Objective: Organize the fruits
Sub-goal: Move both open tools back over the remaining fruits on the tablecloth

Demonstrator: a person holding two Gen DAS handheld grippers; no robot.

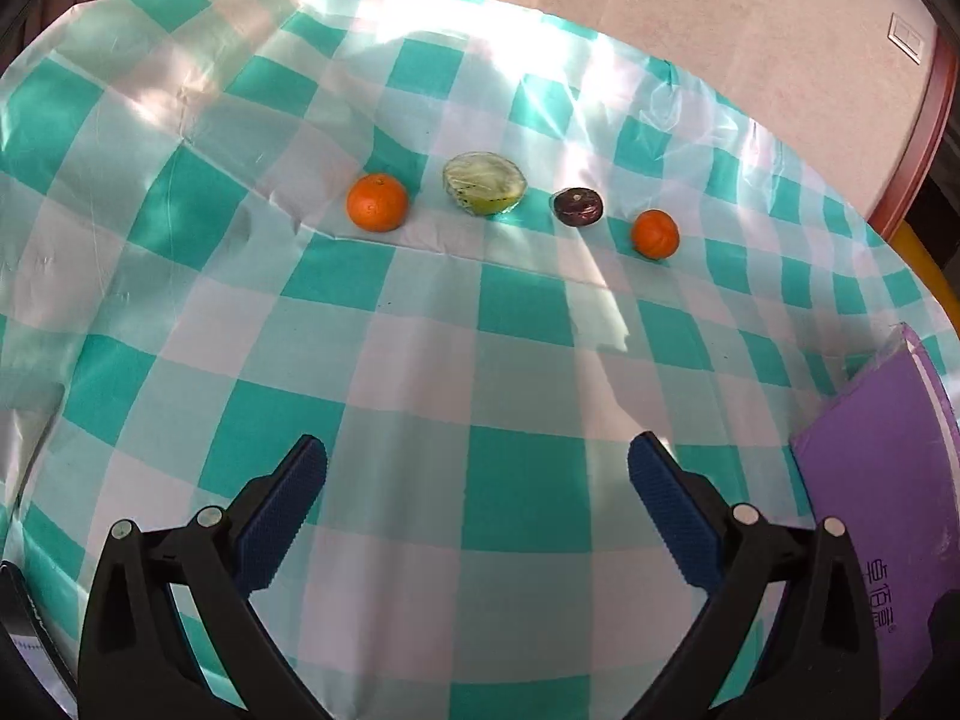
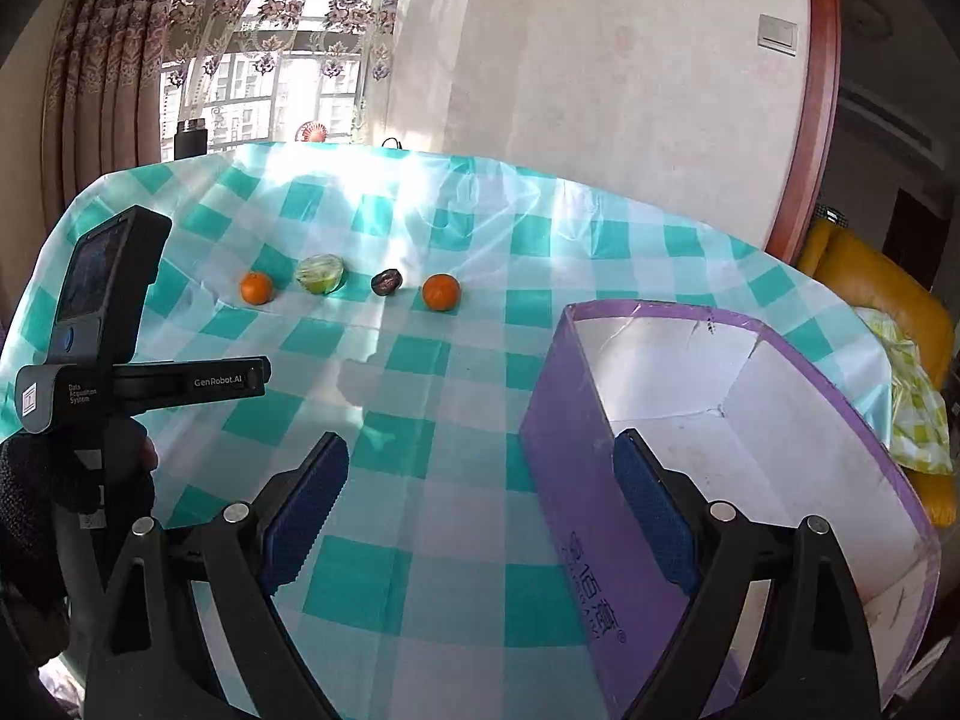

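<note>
Waiting in a row on the worktop [image 1: 420, 360], four fruits face both grippers, fingers [image 1: 288, 510] spread wide and empty; the purple box [image 2: 576, 480] sits ready nearby, presumably for them.

Fruit count on the tablecloth [image 1: 528, 480], mid-frame row: four pieces.
- Oranges: two, one [image 1: 377, 202] at the row's left end, one [image 1: 655, 233] at its right end.
- Green halved fruit [image 1: 485, 183]: one.
- Dark purple fruit [image 1: 577, 206]: one.

Boxes: one purple box [image 2: 606, 510], lower right of the right wrist view.
</note>
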